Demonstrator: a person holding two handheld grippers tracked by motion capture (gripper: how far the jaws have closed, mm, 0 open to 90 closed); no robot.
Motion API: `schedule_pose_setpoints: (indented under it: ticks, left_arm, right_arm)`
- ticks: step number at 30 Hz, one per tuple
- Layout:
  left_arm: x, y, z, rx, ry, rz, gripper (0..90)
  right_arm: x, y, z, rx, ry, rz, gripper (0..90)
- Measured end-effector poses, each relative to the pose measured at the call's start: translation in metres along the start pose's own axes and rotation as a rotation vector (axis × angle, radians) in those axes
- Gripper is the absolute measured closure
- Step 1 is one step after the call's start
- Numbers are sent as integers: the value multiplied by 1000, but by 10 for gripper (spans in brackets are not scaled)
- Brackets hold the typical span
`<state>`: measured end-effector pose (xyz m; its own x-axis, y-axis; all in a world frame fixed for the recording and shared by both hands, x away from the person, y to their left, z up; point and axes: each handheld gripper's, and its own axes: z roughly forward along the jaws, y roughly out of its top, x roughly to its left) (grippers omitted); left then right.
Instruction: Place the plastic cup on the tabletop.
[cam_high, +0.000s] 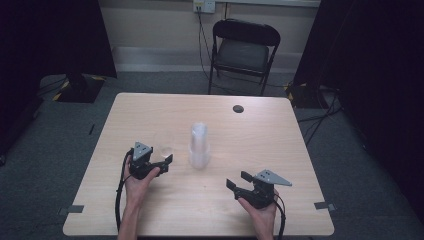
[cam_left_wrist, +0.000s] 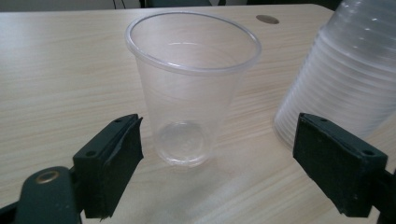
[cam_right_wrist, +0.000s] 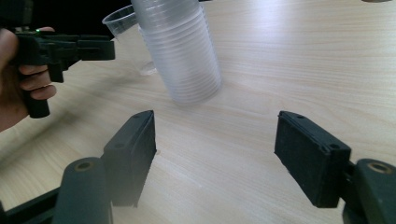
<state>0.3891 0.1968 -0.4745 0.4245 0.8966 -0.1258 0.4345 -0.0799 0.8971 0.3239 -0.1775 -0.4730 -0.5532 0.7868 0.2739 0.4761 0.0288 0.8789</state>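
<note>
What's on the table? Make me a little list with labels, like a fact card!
table: light wood, with a small dark round spot near the far edge
single cup: clear plastic, standing upright, mouth up, empty
stack of cups: clear plastic, upside down, beside the single cup, not touching it
left gripper: open, jaws on either side of the single cup, not squeezing it
right gripper: open, holding nothing, pointed toward the stack
behind the table: a black folding chair
</note>
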Motion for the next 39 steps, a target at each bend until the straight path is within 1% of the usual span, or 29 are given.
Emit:
schedule_pose_setpoints:
  ticks: [2, 3, 5, 10, 12, 15, 16, 17, 20, 23, 25, 27, 28, 29, 31, 32, 33, 35, 39]
  left_arm:
    - [-2, 1, -6, -8, -13, 11, 156]
    - [-5, 2, -14, -23, -23, 29, 155]
    - [-7, 3, -17, -28, -21, 34, 156]
    - [-14, 3, -28, -26, -39, 40, 159]
    - [-15, 1, -32, -26, -51, 35, 160]
    - [-20, -3, -36, -23, -56, 33, 161]
    - [-21, -4, -38, -21, -60, 41, 162]
    - [-23, -5, -40, -30, -65, 36, 163]
    - [-28, -9, -46, -29, -64, 51, 166]
    - [-30, -17, -50, -20, -68, 46, 166]
    - [-32, -21, -52, -16, -71, 50, 166]
    - [-35, -26, -54, -16, -79, 41, 165]
    - [-37, -28, -55, -14, -67, 39, 166]
    - [-38, -30, -56, -7, -57, 46, 166]
    - [-41, -35, -59, -5, -81, 46, 166]
    - [-43, -38, -60, -10, -77, 54, 166]
    - [-43, -39, -61, -1, -69, 65, 166]
    - [-43, -39, -62, 3, -76, 58, 165]
    - [-42, -42, -66, -8, -94, 42, 166]
  right_arm:
    - [-1, 0, 0, 1, 0, 1, 288]
    - [-1, 0, 0, 1, -1, 2, 288]
    - [-1, 0, -1, 3, -5, 0, 288]
    - [-2, 0, -3, 1, -11, -2, 288]
    - [-3, 0, -4, 3, -15, -1, 288]
    - [-4, 0, -4, 3, -18, 2, 288]
    - [-4, 0, -4, 3, -19, 1, 288]
    - [-4, 0, -4, 5, -21, 1, 288]
    - [-3, 0, -4, 5, -22, 0, 288]
    - [-3, 0, -4, 9, -23, -3, 288]
    - [-3, 0, -4, 8, -23, -5, 288]
    - [-3, 0, -4, 10, -25, -5, 287]
    - [-3, -1, -3, 9, -26, -4, 287]
    - [-3, -1, -3, 10, -27, -7, 286]
    - [-3, -2, -3, 10, -29, -5, 283]
    - [-4, -3, -2, 10, -29, -7, 283]
    - [-4, -3, -2, 11, -32, -6, 280]
    - [-4, -4, -1, 17, -33, -7, 277]
    - [-4, -5, -1, 16, -48, -10, 265]
